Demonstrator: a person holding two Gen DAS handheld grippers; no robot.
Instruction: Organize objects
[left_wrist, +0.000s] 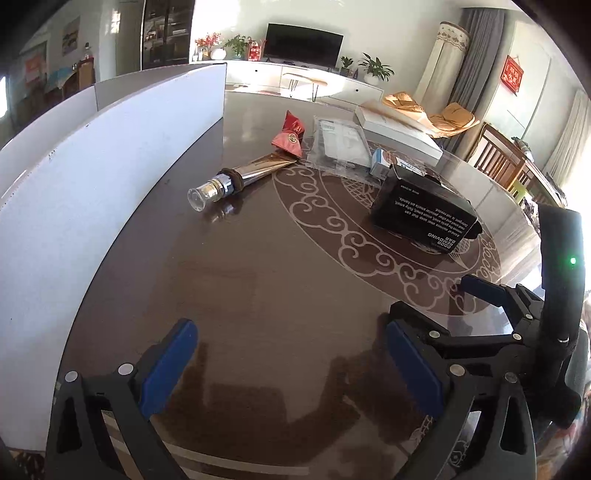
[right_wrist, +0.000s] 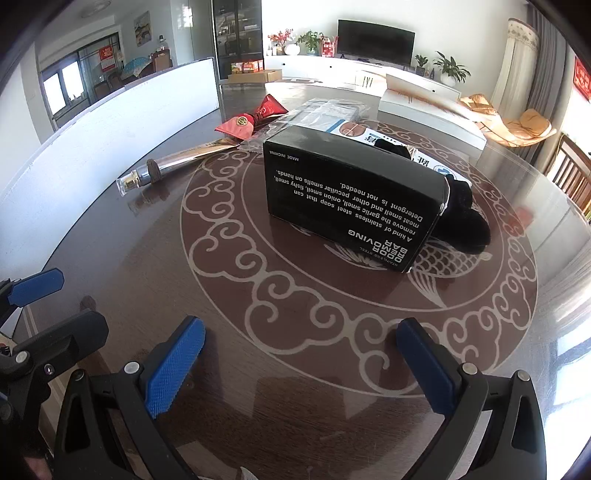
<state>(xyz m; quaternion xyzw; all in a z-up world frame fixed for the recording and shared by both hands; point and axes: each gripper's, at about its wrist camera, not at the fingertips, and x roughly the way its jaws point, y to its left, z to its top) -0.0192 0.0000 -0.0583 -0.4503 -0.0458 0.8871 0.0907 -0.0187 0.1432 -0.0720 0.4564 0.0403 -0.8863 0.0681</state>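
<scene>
A: What is on the far left?

B: A tall white board (left_wrist: 110, 155). It stands on the counter (left_wrist: 280, 266) and its near end is cut off by the edge of the picture.

A: What comes next?

B: A shiny gold tube (right_wrist: 177, 162) lying flat. It has a clear round cap, and a dark band is wrapped round its neck. I can't read any words on it. Its flat end touches a red packet (right_wrist: 255, 118) with a gold round mark. The writing there is too small to tell.

A: And the see-through thing?

B: A crinkly clear plastic bag (left_wrist: 340, 144). What is inside is blurry. Just beside it is a blue and white box (left_wrist: 384, 164), mostly hidden behind the black box (right_wrist: 351, 206).

A: Can you read the black box?

B: Yes, upside down. It says "ODOR REMOVING BAR", "STAINLESS STEEL" and "MADE IN CHINA". It sits in the middle of the counter on a swirly cloud and fish pattern. Something soft and black (right_wrist: 461, 218) pokes out of its right end. I can't tell what it is.

A: What about the grippers?

B: The left gripper (left_wrist: 291, 365) has its blue bumpy pads wide apart and holds nothing. The right gripper (right_wrist: 299, 365) is the same, spread wide with nothing between its pads. Both hang over the dark, glossy counter, well apart from the things.
</scene>
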